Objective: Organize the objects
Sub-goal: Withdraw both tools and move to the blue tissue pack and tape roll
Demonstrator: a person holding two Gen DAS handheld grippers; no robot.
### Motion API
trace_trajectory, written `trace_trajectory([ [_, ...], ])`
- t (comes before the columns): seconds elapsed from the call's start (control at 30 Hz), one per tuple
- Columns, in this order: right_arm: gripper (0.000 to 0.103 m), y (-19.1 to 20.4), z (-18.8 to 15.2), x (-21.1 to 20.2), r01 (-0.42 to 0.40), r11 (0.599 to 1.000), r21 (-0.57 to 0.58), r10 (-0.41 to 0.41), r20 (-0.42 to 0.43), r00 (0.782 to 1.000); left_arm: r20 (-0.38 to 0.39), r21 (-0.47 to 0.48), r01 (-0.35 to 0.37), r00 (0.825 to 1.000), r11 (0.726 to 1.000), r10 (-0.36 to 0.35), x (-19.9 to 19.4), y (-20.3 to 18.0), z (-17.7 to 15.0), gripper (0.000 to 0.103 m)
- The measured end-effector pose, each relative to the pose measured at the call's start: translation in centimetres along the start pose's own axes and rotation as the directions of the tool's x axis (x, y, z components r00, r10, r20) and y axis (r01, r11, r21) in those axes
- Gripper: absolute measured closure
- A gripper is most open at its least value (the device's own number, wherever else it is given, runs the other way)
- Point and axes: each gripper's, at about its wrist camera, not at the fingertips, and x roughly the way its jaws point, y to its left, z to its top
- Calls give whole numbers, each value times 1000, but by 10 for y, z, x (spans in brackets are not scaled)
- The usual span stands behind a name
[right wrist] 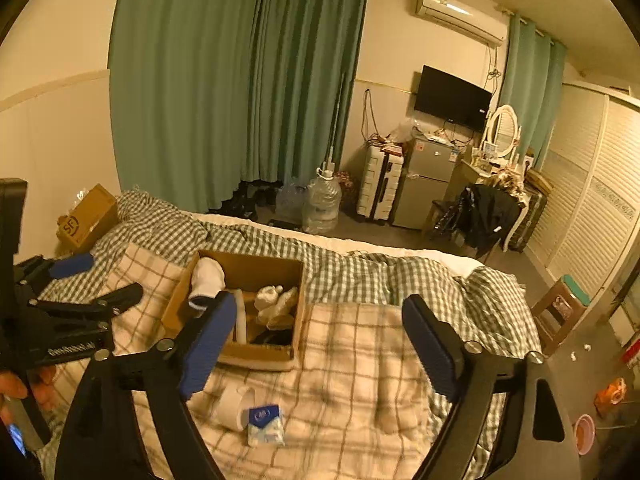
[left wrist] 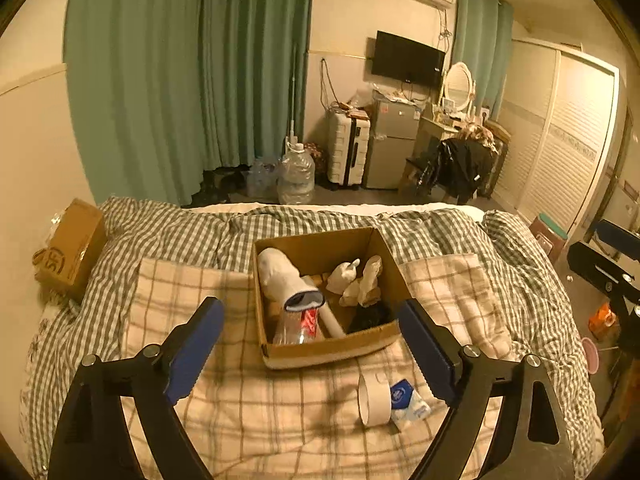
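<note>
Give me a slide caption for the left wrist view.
Open left gripper hovers over a cardboard box of items; white mug and tissue pack lie outside.

An open cardboard box (left wrist: 328, 350) sits on a plaid blanket, holding a white sock (left wrist: 280, 276), plastic bottle (left wrist: 298, 326) and crumpled paper (left wrist: 358, 280). Just outside lie a tipped white cup (left wrist: 374, 398) touching a blue tissue packet (left wrist: 410, 400).

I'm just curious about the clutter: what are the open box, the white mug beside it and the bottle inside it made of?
Open box: brown corrugated cardboard, matte, raw edges. White mug: probably glazed ceramic, smooth with a slight sheen. Bottle: clear plastic, see-through, with a red label.
</note>
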Motion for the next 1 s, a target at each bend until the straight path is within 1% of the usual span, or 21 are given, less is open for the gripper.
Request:
trace_trajectory([
  [0.07, 12, -2, -8, -9, 11, 1000, 9, -11, 11, 1000, 12, -8, -20, 1000, 1000, 20, -5, 2, -11, 7],
  [0.13, 9, -5, -17, -14, 6, 1000, 25, -7, 17, 1000, 21, -19, -44, 999, 999, 44, -7, 4, -24, 5],
  [0.2, 9, -8, -25, -13, 3, 999, 36, -4, 20, 1000, 23, -32, -61, 998, 998, 62, -7, 6, -40, 5],
  [0.3, 9, -3, -42, -4, -7, 999, 44, 7, 0, 1000, 18, -52, -80, 997, 995, 81, 1, 8, -64, 5],
  [0.43, 9, 8, -76, 27, -6, 1000, 23, 8, -67, 998, -24, -53, -103, 995, 993, 101, 24, 8, -97, 5],
  [0.53, 9, 15, -103, 56, -16, 1000, 5, 17, -140, 990, -91, -43, -108, 991, 993, 103, 49, 6, -120, 5],
  [0.63, 9, 20, -132, 86, -35, 999, 3, 35, -225, 974, -155, -38, -111, 982, 993, 104, 68, 3, -135, 5],
  [0.67, 9, 23, -144, 99, -44, 999, 4, 43, -263, 964, -184, -38, -108, 978, 993, 99, 76, 3, -139, 5],
  [0.7, 9, 25, -151, 105, -48, 999, 3, 47, -282, 958, -199, -39, -107, 975, 993, 98, 81, 3, -141, 5],
  [0.77, 9, 31, -170, 125, -56, 998, -7, 51, -339, 939, -223, -39, -115, 969, 993, 104, 90, 3, -147, 5],
  [0.87, 9, 41, -196, 152, -68, 998, -18, 53, -444, 894, -269, -24, -111, 958, 993, 101, 104, -1, -158, 5],
  [0.93, 10, 49, -206, 162, -97, 995, -34, 70, -472, 879, -303, -10, -109, 947, 994, 101, 113, -4, -164, 5],
  [1.0, 10, 56, -210, 167, -115, 992, -55, 75, -480, 874, -336, 0, -110, 936, 994, 103, 123, -6, -169, 5],
])
